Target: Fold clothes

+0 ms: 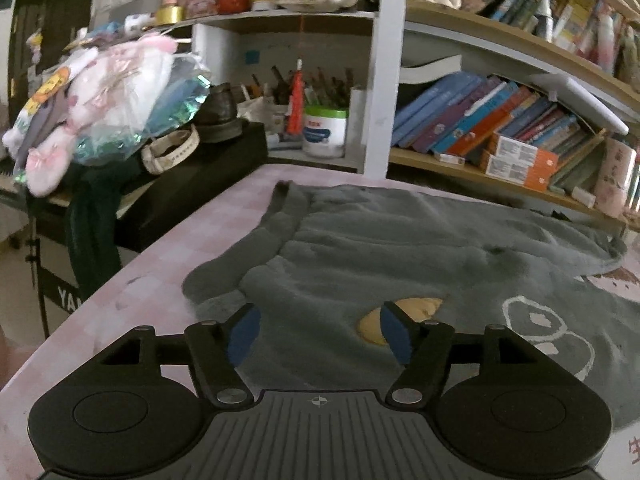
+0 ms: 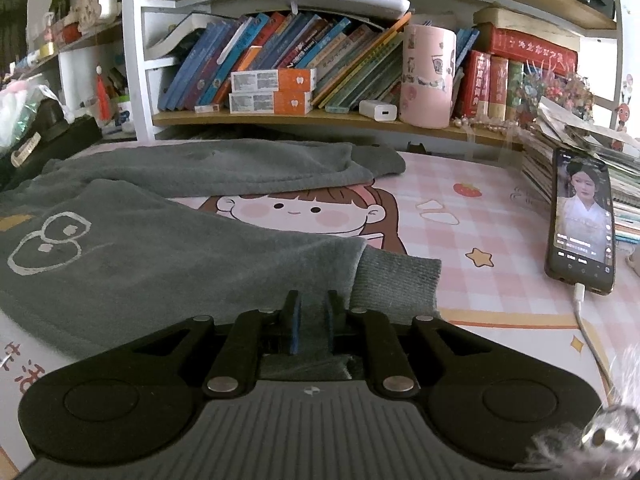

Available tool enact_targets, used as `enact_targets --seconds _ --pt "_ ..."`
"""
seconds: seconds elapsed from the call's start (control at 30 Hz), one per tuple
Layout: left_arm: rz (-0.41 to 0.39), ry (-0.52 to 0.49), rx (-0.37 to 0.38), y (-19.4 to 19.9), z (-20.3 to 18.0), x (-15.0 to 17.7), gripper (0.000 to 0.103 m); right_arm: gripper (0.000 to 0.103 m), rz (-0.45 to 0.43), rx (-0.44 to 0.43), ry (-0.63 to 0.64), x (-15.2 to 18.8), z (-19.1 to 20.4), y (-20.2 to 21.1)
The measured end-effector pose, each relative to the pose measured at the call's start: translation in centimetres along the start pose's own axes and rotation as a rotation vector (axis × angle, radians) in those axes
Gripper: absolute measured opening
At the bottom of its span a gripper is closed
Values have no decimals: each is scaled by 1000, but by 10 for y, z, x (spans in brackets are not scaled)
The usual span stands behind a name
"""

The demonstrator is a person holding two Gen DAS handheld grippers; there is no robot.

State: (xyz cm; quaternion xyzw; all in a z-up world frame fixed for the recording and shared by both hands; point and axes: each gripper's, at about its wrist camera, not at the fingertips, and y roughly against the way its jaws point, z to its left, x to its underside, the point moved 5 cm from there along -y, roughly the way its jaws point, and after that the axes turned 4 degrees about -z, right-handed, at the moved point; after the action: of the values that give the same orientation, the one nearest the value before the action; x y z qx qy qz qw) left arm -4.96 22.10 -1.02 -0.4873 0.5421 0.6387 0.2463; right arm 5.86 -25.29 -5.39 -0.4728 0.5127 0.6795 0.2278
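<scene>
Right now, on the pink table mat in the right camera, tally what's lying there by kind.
Grey garment: 1
Phone: 1
White cable: 1
Total: 3

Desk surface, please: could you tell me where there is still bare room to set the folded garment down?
One free patch of pink checked desk mat lies between the grey fleece sweatshirt's ribbed cuff and the black smartphone. A narrow strip runs along the sweatshirt's left edge. The back is crowded by the bookshelf, the right by stacked papers.
</scene>
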Motion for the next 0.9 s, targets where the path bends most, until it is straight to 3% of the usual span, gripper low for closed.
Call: enact_targets --seconds 0.2,0.3,0.37,0.63,0.73,0.9 --pt "3 -28 22 0 -15 1 73 21 -14 -9 0 0 3 7" --pt "-2 -52 32 1 -22 1 80 25 -22 -14 2 -1 5 9" --pt "-12 -80 42 4 -27 1 87 28 -28 -20 5 -2 7 10" --pt "-58 -222 99 10 -59 1 96 45 -50 -42 15 -6 14 15" --pt "-62 -262 111 10 -69 3 98 54 -58 -50 16 -7 17 16" --pt "-82 -318 122 10 -80 6 102 84 -74 -52 12 -8 20 18"
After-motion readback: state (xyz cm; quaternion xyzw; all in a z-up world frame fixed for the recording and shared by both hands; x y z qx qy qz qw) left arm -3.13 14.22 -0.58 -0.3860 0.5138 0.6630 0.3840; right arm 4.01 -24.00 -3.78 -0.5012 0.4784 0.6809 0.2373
